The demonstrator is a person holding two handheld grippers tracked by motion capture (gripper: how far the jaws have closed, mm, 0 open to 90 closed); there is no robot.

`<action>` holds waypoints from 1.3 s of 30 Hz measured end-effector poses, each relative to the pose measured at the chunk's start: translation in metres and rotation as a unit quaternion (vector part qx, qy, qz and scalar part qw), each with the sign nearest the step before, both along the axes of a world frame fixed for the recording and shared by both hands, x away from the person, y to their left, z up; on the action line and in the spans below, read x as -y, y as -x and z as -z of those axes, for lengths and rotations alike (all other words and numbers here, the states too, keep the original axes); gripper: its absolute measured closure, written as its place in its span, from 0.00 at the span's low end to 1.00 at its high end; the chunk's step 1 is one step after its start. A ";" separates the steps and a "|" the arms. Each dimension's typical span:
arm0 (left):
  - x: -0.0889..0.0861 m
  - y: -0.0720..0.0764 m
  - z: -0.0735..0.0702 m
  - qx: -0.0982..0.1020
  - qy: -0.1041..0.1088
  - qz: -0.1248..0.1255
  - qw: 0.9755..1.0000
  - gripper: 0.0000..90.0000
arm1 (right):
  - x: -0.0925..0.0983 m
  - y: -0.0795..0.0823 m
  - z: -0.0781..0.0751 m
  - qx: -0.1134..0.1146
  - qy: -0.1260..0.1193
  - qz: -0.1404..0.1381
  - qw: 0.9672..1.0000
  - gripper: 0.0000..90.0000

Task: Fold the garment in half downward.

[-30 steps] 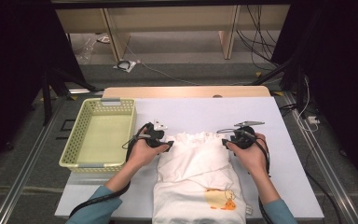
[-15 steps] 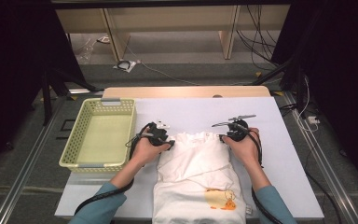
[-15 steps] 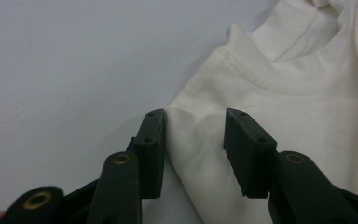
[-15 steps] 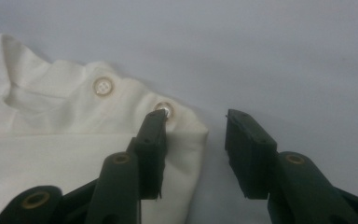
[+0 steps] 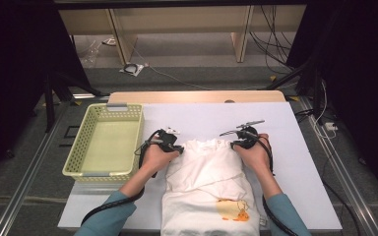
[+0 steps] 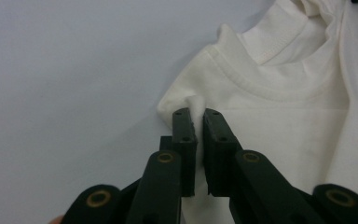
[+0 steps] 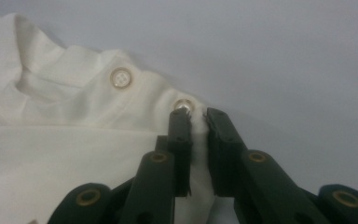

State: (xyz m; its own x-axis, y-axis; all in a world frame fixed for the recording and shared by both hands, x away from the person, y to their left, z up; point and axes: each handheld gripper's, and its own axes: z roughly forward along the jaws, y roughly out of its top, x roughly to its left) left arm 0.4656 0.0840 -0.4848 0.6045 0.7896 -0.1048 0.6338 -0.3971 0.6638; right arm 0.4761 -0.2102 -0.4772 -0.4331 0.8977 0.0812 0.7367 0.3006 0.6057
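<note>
no readable writing; shirt point(image 5: 211, 182) bears orange print point(image 5: 232, 210).

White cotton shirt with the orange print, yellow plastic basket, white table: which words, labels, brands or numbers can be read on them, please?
None can be read.
White cotton shirt: its orange print looks like a picture, too small to show letters.
Yellow plastic basket: no writing.
White table: no writing.

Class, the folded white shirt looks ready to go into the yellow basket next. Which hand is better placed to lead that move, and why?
Probably the left. The left gripper grips the shirt at the corner nearest the basket, which sits to its left. The right gripper pinches the far corner, near a snap button.
</note>
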 end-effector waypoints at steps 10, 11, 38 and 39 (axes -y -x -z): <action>-0.004 0.001 -0.001 0.014 0.008 0.011 1.000 0.95 | -0.004 -0.002 -0.003 -0.017 0.002 0.018 1.000 0.94; -0.005 0.001 -0.002 0.014 0.010 0.010 1.000 0.95 | -0.003 -0.002 -0.003 -0.012 0.006 0.008 1.000 0.94; -0.011 0.000 -0.029 0.086 0.057 -0.009 0.995 0.95 | 0.009 0.003 -0.027 0.080 -0.042 0.042 0.995 0.94; -0.011 0.000 -0.029 0.086 0.059 -0.009 0.994 0.95 | 0.008 0.003 -0.027 0.083 -0.043 0.043 0.995 0.94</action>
